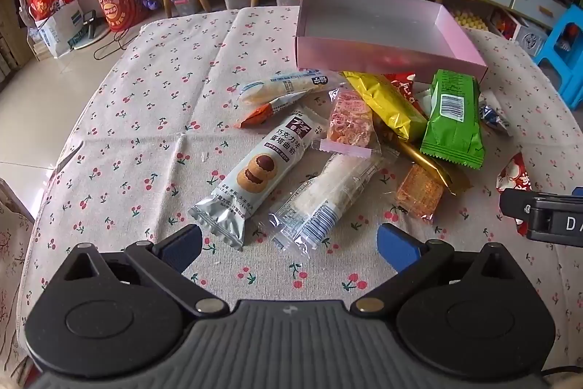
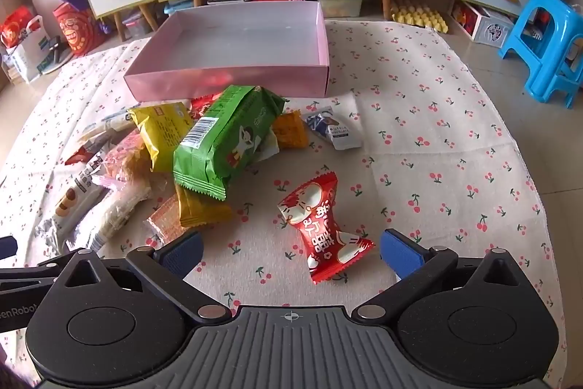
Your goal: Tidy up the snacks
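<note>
Both grippers hang tilted down over a cherry-print tablecloth, jaws spread wide and empty. The right gripper is the nearer tool to a lone red candy packet, which lies on the cloth just ahead of its blue pads, between their lines and a little toward the right one; its long axis runs roughly away from the fingers, slightly oblique, so the pads would likely close across its narrow width. The packet is glossy crimped film, pillow-shaped with flared serrated ends. The left gripper faces a silver cookie pack and a clear-wrapped white bar, both slanting away to the right. Beyond, a heap of foil packs, including a green packet, touches the near wall of the shallow pink cardboard box, which sits toward the table's far edge and appears empty.
</note>
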A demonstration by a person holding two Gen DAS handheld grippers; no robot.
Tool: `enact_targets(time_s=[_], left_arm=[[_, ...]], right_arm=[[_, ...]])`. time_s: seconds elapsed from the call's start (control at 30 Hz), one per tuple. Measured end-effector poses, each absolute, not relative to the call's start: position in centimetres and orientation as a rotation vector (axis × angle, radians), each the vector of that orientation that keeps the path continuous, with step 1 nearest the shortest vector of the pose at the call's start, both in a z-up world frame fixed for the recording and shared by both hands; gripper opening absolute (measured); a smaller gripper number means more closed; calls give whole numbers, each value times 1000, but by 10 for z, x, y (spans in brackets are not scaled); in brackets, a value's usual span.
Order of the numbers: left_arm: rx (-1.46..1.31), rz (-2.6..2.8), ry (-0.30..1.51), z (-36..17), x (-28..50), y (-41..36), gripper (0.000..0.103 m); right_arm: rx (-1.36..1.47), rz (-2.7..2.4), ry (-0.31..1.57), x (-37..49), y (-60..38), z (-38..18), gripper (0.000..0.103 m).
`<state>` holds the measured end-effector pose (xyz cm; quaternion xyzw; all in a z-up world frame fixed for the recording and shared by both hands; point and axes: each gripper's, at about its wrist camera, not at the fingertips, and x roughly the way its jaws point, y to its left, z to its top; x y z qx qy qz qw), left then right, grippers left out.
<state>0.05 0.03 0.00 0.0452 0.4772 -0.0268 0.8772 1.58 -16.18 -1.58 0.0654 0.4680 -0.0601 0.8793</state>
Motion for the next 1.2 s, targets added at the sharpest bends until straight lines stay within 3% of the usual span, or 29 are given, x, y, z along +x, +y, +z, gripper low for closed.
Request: enact_targets(time_s=[1.2], left_arm=[[97,-56,998,-2,0,0,103]], right_arm=[[134,-124,982,15,-161,-16,103]])
